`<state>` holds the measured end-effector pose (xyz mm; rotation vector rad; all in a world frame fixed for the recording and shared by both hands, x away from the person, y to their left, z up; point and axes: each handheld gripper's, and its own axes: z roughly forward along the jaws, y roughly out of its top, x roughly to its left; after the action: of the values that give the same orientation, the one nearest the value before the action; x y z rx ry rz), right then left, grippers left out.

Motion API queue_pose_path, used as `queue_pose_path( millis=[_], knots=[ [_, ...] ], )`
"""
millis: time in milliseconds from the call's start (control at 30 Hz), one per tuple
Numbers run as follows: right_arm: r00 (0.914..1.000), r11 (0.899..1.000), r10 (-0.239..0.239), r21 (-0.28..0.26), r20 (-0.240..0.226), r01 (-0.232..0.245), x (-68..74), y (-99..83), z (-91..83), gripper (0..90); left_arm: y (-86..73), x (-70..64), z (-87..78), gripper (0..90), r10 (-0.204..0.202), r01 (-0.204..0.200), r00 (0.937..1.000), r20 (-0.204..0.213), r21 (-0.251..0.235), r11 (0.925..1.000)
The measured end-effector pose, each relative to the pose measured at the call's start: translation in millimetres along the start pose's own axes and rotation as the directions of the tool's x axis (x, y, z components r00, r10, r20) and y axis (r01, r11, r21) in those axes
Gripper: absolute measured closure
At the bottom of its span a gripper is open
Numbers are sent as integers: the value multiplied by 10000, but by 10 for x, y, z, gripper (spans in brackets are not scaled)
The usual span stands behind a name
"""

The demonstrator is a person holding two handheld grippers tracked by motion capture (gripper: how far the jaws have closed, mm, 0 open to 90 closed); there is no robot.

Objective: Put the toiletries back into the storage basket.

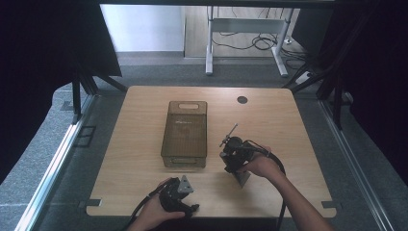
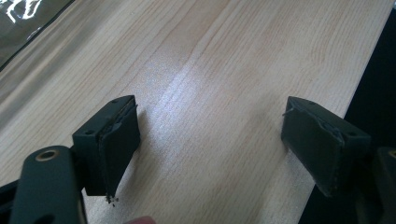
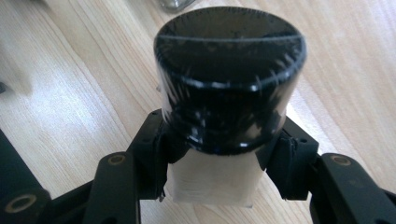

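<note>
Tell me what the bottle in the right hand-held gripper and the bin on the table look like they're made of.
The bottle looks like pale, matte plastic, though that is not certain; its cap is glossy black under clear shrink film, judging by wrinkled highlights. The bin looks like tinted translucent plastic: the table, light wood-grain, shows through its walls.

Brush (image 3: 229,88) base behind tool jaws
</note>
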<state>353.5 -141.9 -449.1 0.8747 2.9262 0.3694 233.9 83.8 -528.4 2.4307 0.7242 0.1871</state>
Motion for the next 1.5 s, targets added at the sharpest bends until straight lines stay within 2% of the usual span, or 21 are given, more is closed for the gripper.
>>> queue_pose_path(
  millis=[333, 967, 1300, 1500],
  knots=[
    [9997, 9997, -187, 180, -158, 190, 74, 7, 161, 462, 1, -5, 5, 189, 26, -26, 10000, 42, -22, 10000],
    [9977, 9979, -643, -42, -227, 642, 196, 169, 19, 465, 3, -16, 14, 185, 142, -142, 9999, 86, -92, 9999],
    [9946, 9955, -949, -23, -410, 949, 266, 248, 80, 464, 1, -13, 14, 184, 162, -161, 9998, 106, -107, 9998],
    [9948, 9956, -937, -57, -404, 936, 285, 268, 78, 464, 1, -13, 15, 178, 186, -185, 9997, 140, -99, 9998]
  ],
)
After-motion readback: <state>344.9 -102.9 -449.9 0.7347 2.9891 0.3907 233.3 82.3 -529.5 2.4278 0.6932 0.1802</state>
